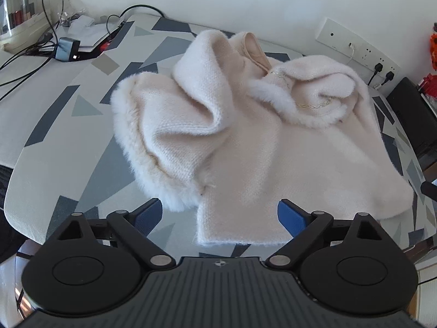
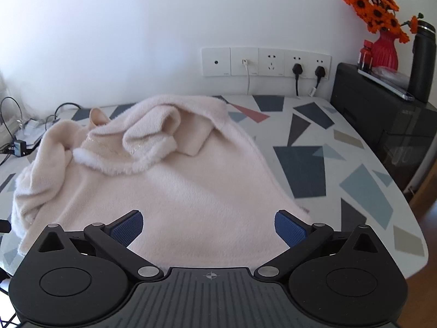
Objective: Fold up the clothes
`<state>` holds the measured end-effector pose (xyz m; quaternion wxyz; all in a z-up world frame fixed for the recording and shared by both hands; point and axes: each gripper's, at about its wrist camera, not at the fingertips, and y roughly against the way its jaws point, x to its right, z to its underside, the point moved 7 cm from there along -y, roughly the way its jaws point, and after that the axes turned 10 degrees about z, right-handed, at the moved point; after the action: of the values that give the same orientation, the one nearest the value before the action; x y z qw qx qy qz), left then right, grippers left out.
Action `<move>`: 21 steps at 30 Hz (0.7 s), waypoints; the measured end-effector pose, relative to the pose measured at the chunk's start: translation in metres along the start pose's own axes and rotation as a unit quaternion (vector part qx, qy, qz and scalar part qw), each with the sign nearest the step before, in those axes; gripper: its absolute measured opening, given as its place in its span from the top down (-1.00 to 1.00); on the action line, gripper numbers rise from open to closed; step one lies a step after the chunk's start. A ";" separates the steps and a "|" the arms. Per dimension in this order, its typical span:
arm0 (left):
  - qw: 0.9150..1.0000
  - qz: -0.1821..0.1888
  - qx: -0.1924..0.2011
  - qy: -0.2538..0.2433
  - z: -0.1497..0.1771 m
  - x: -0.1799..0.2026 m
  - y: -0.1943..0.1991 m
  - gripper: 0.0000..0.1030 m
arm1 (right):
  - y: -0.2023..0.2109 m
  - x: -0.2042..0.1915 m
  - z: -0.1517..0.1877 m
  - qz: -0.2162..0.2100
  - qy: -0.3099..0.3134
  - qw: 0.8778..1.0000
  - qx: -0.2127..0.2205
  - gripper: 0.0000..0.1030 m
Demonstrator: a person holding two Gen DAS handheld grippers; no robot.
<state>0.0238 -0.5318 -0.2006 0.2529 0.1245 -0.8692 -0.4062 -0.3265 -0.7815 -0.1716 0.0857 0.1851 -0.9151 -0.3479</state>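
Left gripper (image 1: 220, 216) and right gripper (image 2: 209, 227): fingers spread wide, nothing clamped, poised at the near hem of the sweater (image 1: 262, 147).

Step, as judged: approach to a grasp, between folds or ahead of one; stage not settled by the views.

Next move: a grasp on thick, soft pile, likely slippery.

Sweater: cream, fluffy, fur-cuffed, body flat on the patterned desk (image 2: 341, 164); farther off, sleeves bunched loosely across the chest, collar toward the wall.
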 end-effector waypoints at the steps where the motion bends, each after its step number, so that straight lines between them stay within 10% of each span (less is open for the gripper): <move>1: 1.000 -0.004 -0.001 -0.010 -0.001 0.006 -0.002 -0.83 | -0.003 0.004 -0.001 -0.001 -0.002 1.000 -0.001 -0.98; 13: 0.996 -0.020 0.015 -0.083 0.007 0.038 -0.006 -0.90 | -0.024 0.020 0.020 -0.032 0.042 0.999 -0.011 -0.98; 21: 0.998 -0.024 0.004 -0.056 0.031 0.018 -0.010 -0.90 | -0.032 -0.014 0.058 -0.043 0.201 0.978 -0.034 -0.98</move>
<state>-0.0076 -0.5260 -0.2190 0.1937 0.1234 -0.8805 -0.4147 -0.3212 -0.7630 -0.2364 0.2591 0.2876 -0.8579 -0.3379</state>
